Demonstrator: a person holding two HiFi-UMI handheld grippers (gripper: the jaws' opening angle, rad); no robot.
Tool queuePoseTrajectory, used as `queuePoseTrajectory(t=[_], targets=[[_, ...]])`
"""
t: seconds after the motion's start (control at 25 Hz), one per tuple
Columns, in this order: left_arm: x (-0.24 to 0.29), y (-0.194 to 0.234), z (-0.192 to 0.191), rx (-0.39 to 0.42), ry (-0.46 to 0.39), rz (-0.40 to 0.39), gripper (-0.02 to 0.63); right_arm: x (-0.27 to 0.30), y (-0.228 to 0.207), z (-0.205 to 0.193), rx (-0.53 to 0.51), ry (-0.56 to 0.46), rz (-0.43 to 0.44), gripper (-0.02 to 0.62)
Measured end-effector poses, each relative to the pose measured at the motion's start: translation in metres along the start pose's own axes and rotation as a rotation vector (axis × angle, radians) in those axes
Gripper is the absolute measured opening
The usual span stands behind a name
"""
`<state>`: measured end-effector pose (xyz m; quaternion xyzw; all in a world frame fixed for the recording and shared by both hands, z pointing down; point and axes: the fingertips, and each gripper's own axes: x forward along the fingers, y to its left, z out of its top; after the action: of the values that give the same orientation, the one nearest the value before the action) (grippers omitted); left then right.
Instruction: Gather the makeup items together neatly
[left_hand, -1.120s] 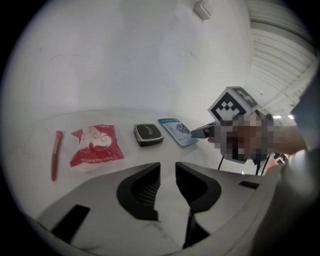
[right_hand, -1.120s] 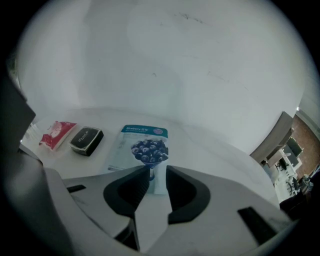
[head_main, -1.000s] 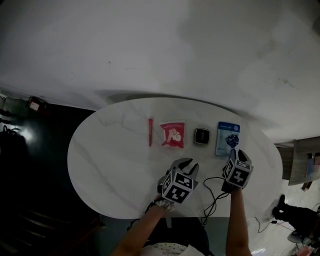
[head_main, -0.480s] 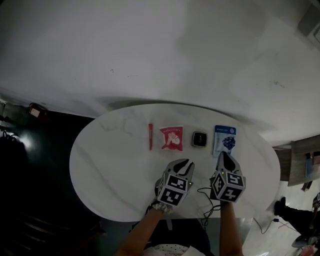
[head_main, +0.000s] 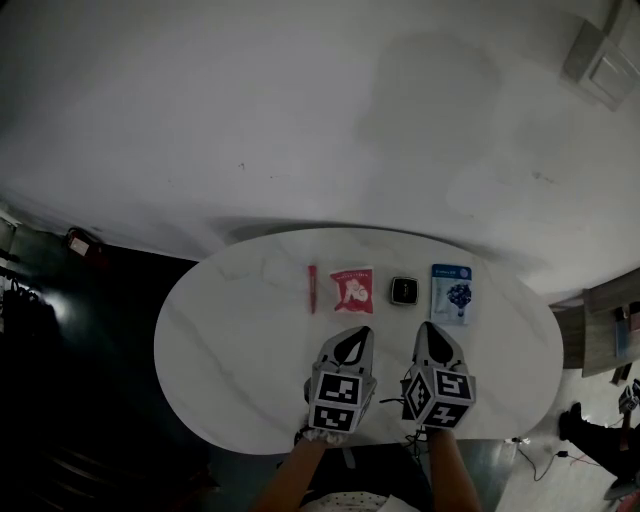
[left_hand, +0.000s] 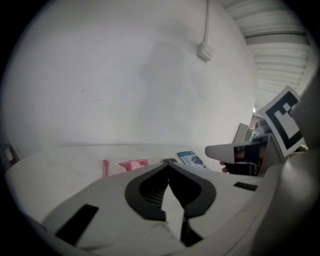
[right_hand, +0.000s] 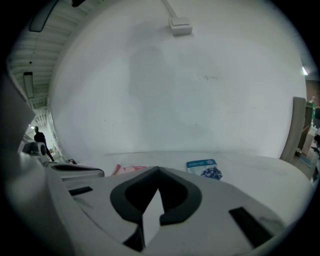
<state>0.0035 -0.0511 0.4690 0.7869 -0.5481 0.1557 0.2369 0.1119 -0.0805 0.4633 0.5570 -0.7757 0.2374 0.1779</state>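
Setting: white wall behind an oval, white, marble-patterned desk; dark floor to the left of it.

Items on the desk, one row along the far half, left to right in the head view, none touching:
1. Slim red stick, lying lengthwise towards the wall.
2. Red sachet with a pale print, flat, just beside the stick.
3. Small black square compact, flat, between the sachet and the blue packet.
4. Blue packet with a dark picture on its lower half, flat, at the right end of the row.

Tools:
- Left gripper: held over the near half of the desk, pointing at the row, just short of the red sachet. Jaws closing, with tips already meeting and nothing between them.
- Right gripper: beside the left one, apart from it, pointing between the compact and the blue packet. Jaws closing, with tips together and nothing held.
- Both marker cubes face the head camera; a bare forearm runs back from each towards the desk's near edge.

Left gripper view: stick, sachet and blue packet show beyond the jaw tips.
Right gripper view: sachet and blue packet show; the compact is hidden behind the jaws.
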Motion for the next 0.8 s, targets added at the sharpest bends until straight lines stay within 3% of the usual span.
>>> queuePoseTrajectory(t=[0.24,0.8], targets=[[-0.029,0.006,0.02,0.006,-0.094,0.036,0.029,-0.016,0.031,0.001,0.007,-0.033,0.023,0.008],[-0.063,0.013,0.027,-0.011,-0.148,0.066,0.029,-0.045,0.051,0.007,-0.004,-0.095,0.016,0.008]])
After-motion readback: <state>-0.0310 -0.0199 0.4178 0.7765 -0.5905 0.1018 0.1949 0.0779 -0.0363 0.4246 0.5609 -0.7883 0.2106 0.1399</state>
